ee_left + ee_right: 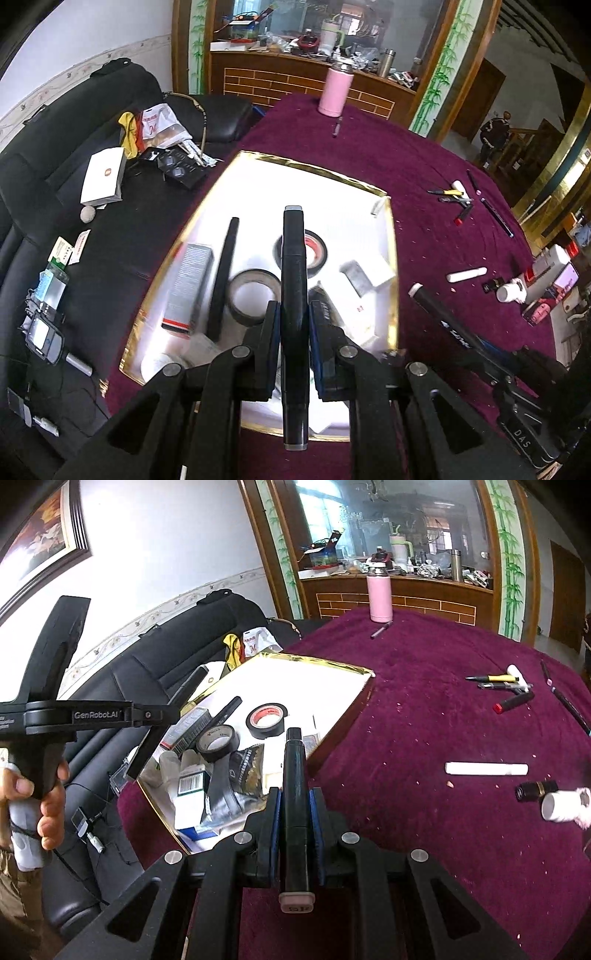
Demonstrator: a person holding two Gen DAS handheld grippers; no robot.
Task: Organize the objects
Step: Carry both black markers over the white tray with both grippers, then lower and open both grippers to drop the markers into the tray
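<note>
Gripping a black marker pen each, the left tool (293,325) and right tool (294,808) hang over a gold-rimmed white tray (391,236) crowded with black tape rolls (255,295) on the maroon worktop (424,738).

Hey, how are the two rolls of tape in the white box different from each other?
The nearer tape roll shows a grey inner core, while the farther tape roll has a red one. The nearer roll is propped at a tilt on other items; the farther one lies flat on the box floor. Both are black and ring-shaped.
</note>
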